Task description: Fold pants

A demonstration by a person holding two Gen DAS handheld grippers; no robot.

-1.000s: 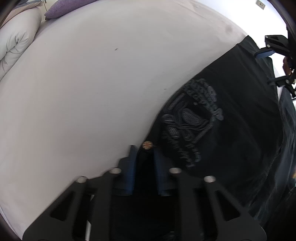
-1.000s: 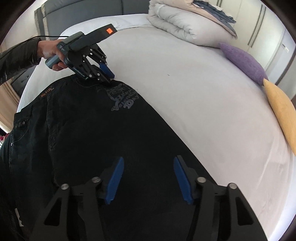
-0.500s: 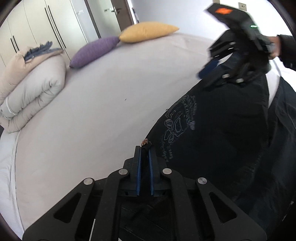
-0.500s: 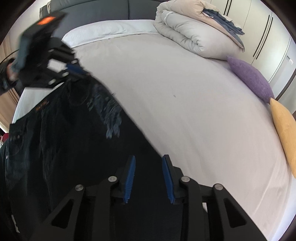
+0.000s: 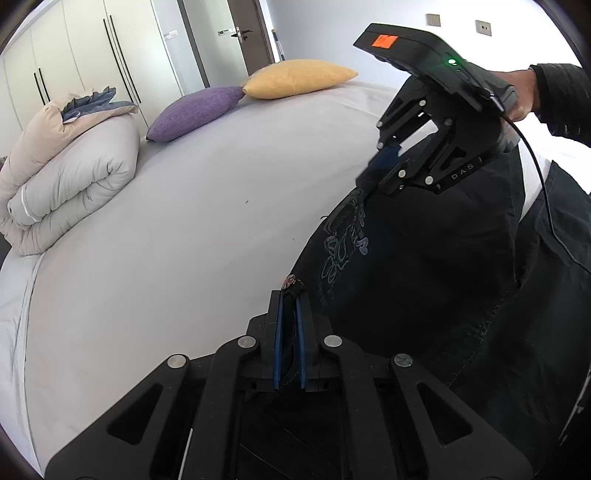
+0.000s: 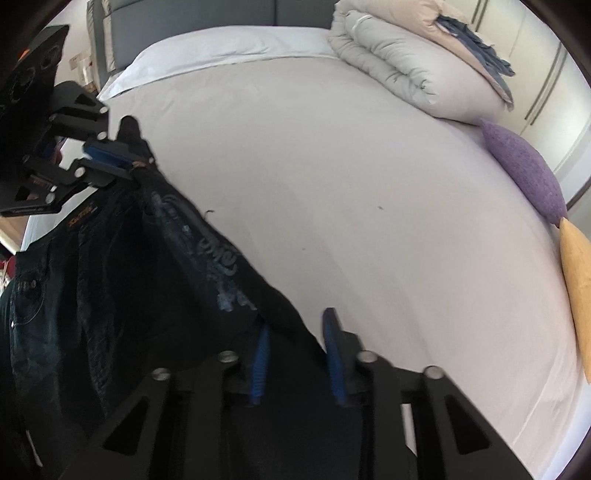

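The dark pants (image 5: 424,266) hang over the near side of the bed (image 5: 184,206), one edge lifted off the sheet and stretched between the two grippers, with the pale print on the cloth facing up along that edge. The left gripper (image 5: 289,295) has its blue pads pressed together on a corner of the pants, a small round button sticking out just past the tips. The right gripper (image 6: 297,325) pinches the same edge farther along; cloth fills the gap between its blue pads, though the pads sit a little apart around the thick fold.

On the far side of the bed lies a rolled duvet (image 5: 70,170), and beside it a purple cushion (image 5: 195,110) touches a yellow cushion (image 5: 295,79). A white pillow (image 6: 207,51) rests against the grey headboard (image 6: 192,14). Wardrobe doors (image 5: 74,48) and a room door (image 5: 236,33) stand beyond. Nothing lies on the sheet between the pants and the bedding.

A second ago the pants lay flat, the right gripper wide open above them; now both grippers hold the edge raised in the air.
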